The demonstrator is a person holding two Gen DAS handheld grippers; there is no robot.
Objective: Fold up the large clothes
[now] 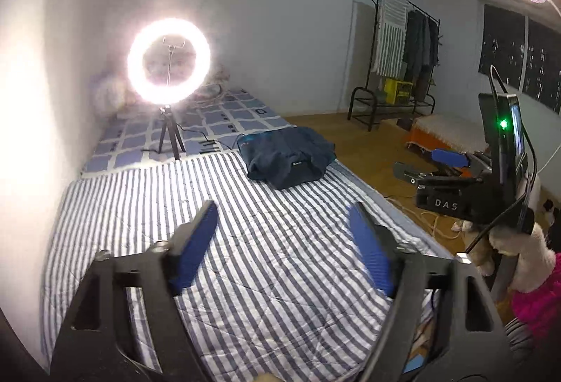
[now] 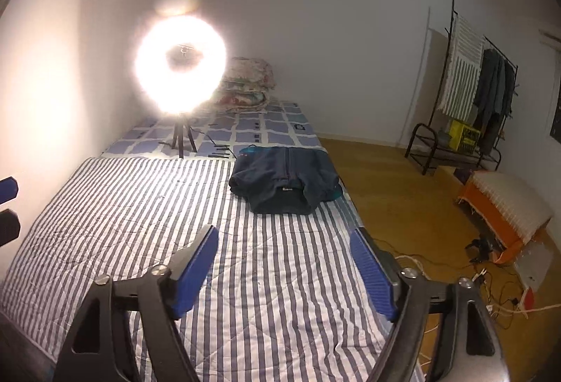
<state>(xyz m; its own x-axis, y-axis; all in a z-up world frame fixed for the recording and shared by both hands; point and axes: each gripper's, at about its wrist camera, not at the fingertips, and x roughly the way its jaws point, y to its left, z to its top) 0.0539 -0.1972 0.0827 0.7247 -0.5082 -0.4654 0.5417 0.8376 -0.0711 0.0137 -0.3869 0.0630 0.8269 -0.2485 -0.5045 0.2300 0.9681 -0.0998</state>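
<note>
Right wrist: ring light (image 2: pixel 180 66) behind folded garment (image 2: pixel 285 180).

Navy folded garment (image 2: pixel 285 183); blue-white striped quilt (image 2: pixel 140 206); blue-checked sheet (image 2: pixel 266 133); blue claw pads (image 2: pixel 200 271).

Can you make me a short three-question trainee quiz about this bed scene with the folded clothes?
1. True or false: the folded dark navy fabric garment lies on the blue-and-white striped quilt.
2. What stands beyond the quilt: A lit ring light on a black tripod, B fan, C chair?
3. What does each hand-held gripper, left and right, hold?

Key: 1 true. 2 A. 3 Nothing, both open.
</note>
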